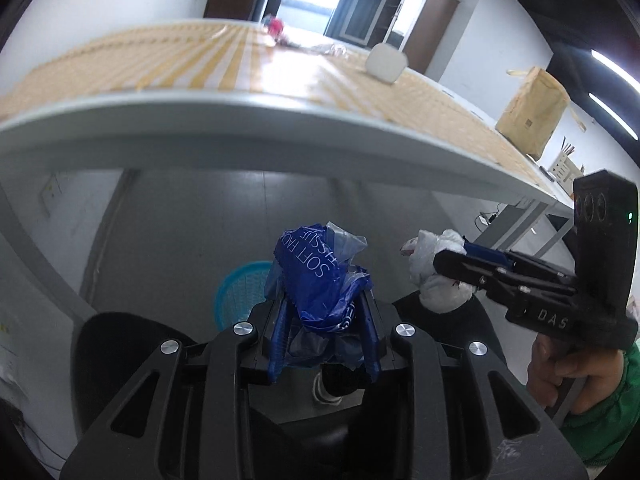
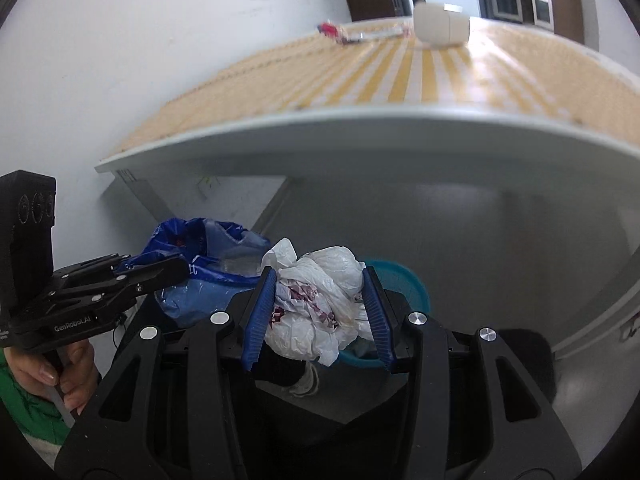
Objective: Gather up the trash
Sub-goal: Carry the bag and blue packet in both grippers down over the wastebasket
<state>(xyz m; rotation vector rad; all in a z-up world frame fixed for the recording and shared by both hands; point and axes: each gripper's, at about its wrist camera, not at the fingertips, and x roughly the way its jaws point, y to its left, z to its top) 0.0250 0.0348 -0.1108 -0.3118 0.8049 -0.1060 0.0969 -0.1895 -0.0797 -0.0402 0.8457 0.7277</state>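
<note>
My left gripper (image 1: pixel 325 304) is shut on a crumpled blue tissue wrapper (image 1: pixel 316 272) with white lettering. It hangs below the table's front edge, over a teal basket (image 1: pixel 240 292) on the floor. My right gripper (image 2: pixel 320 280) is shut on a crumpled white plastic bag (image 2: pixel 316 320) with red print, just above the same teal basket (image 2: pixel 408 284). The two grippers are side by side: the right gripper (image 1: pixel 440 260) shows at the right of the left wrist view, and the left gripper (image 2: pixel 180 266) with the blue wrapper (image 2: pixel 208 248) at the left of the right wrist view.
The table (image 1: pixel 280 128) with a yellow-striped top looms above both grippers. On it lie a white box (image 1: pixel 386 64), red and clear wrappers (image 1: pixel 276 26) at the far end and a brown paper bag (image 1: pixel 532 108). A person's shoe (image 1: pixel 326 394) stands on the grey floor below.
</note>
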